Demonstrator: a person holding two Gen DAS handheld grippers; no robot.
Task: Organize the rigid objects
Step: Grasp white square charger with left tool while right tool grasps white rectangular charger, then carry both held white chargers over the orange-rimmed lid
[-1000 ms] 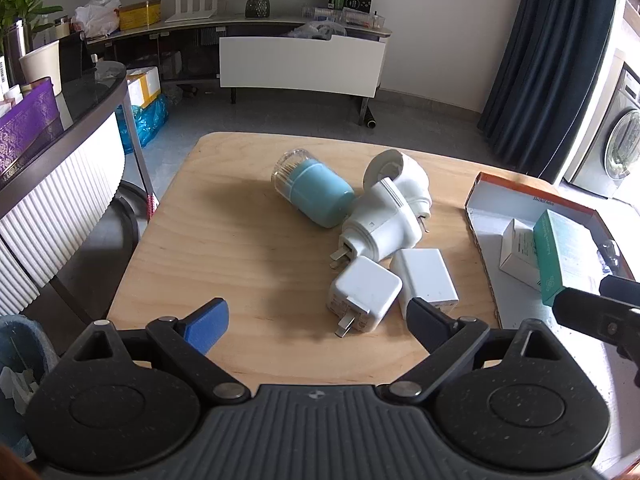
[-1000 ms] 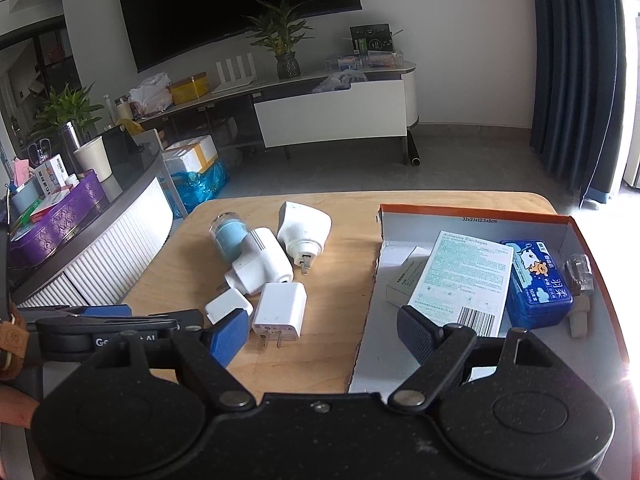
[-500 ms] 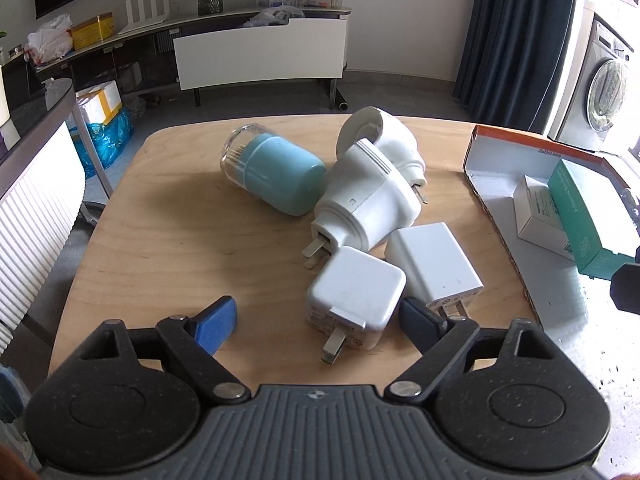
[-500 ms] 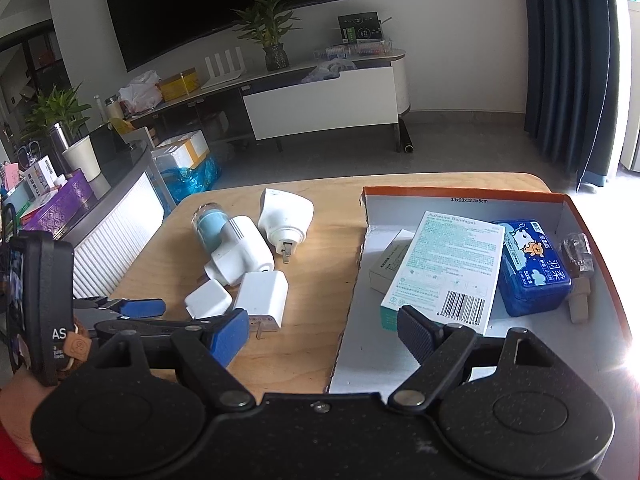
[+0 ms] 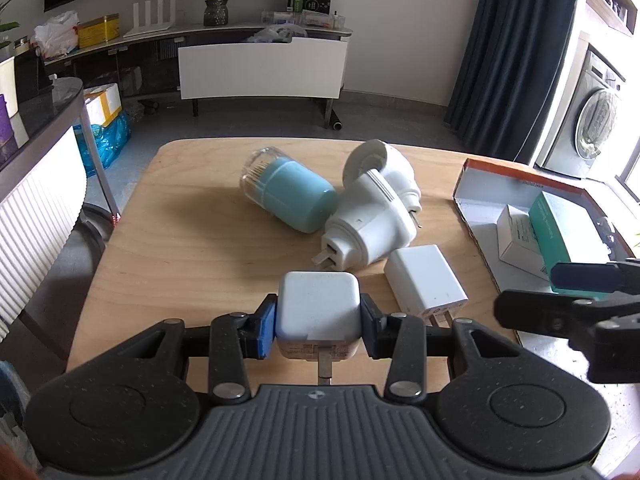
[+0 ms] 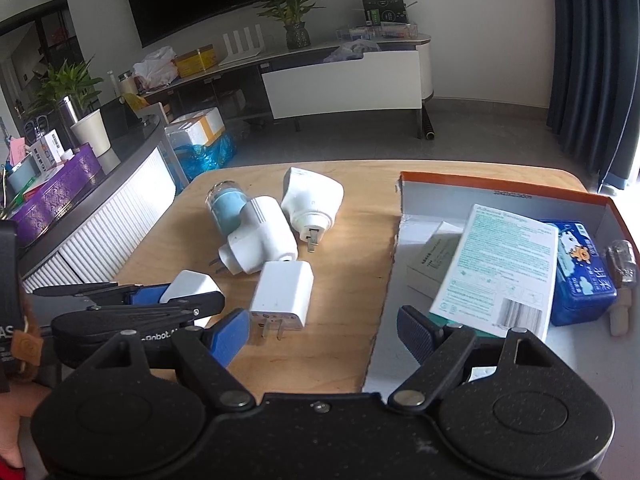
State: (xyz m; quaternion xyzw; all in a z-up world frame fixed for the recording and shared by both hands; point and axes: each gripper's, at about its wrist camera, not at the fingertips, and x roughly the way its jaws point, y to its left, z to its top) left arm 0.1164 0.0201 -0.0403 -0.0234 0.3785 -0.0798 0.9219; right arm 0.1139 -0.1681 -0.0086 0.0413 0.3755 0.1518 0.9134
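Wooden table (image 5: 192,248), left tongs (image 5: 319,322) clamping square charger (image 5: 318,306), flat charger (image 5: 426,280) beside, right tongs (image 6: 322,332) wide

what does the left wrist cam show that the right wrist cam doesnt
Only the left wrist view shows the washing machine and the grip head-on: the left hand-held gripper shut on the square white charger, prongs toward the camera.

Only the right wrist view shows the blue tissue pack, the small glass bulb and the open right hand-held gripper.

Both show the blue toothpick jar, the flat white charger, the orange-rimmed box and the wooden table.
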